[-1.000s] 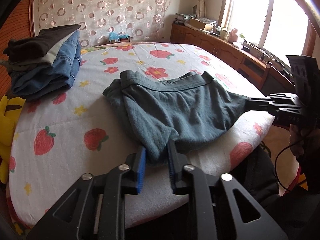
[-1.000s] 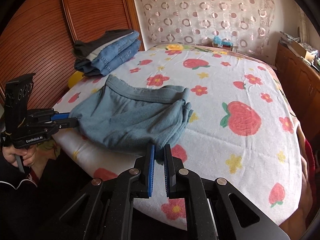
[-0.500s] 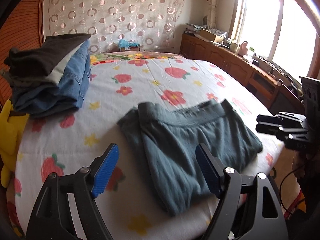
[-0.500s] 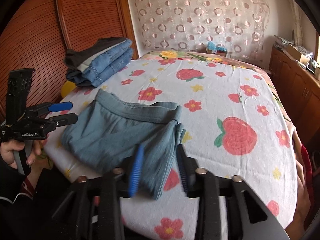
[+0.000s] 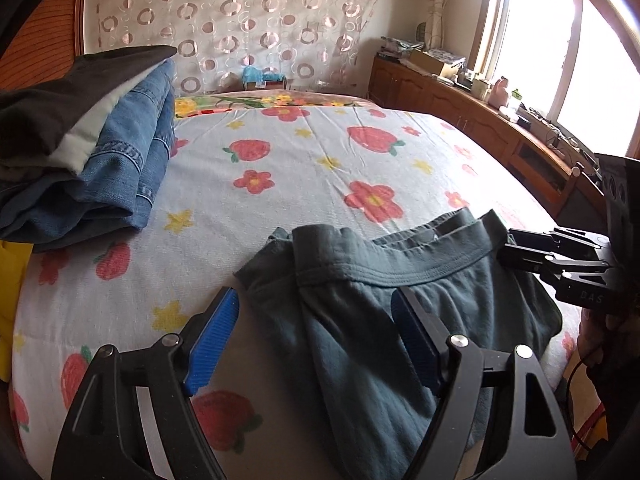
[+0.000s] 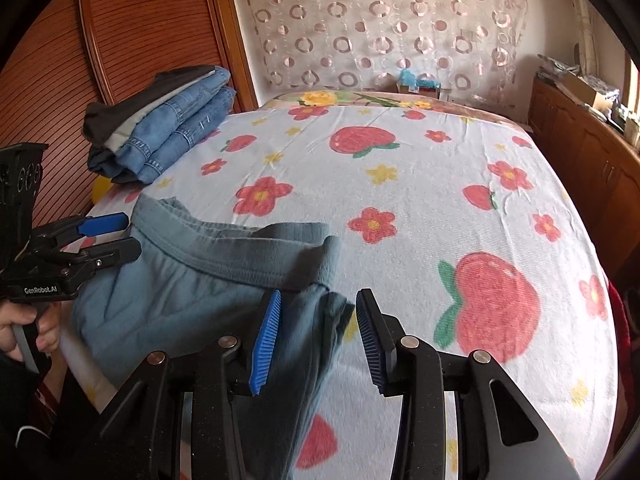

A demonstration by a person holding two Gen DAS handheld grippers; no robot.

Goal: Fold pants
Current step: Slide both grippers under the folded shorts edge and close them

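Observation:
Grey-blue pants (image 5: 352,344) lie folded on the strawberry-print bed sheet (image 5: 300,168), waistband toward the far side. My left gripper (image 5: 313,296) stands open over their left half, blue pads wide apart and clear of the cloth. From the right wrist view the pants (image 6: 180,280) spread to the left, and my right gripper (image 6: 318,294) is open astride their right folded edge, pads not pressing. The right gripper (image 5: 508,245) shows at the waistband's right end, the left gripper (image 6: 131,234) at its left end. A hand (image 6: 24,328) holds the left handle.
A pile of folded jeans and dark clothes (image 5: 100,152) sits at the bed's far left (image 6: 168,128). Wooden cabinets (image 5: 480,120) with clutter run along the right under a window. A wooden wall panel (image 6: 120,60) stands left. Something yellow (image 5: 12,280) lies beside the pile.
Both grippers, shut on the pants' near edge a second ago, have opened and let go. The pants now lie on the bed, and both grippers have moved forward over them.

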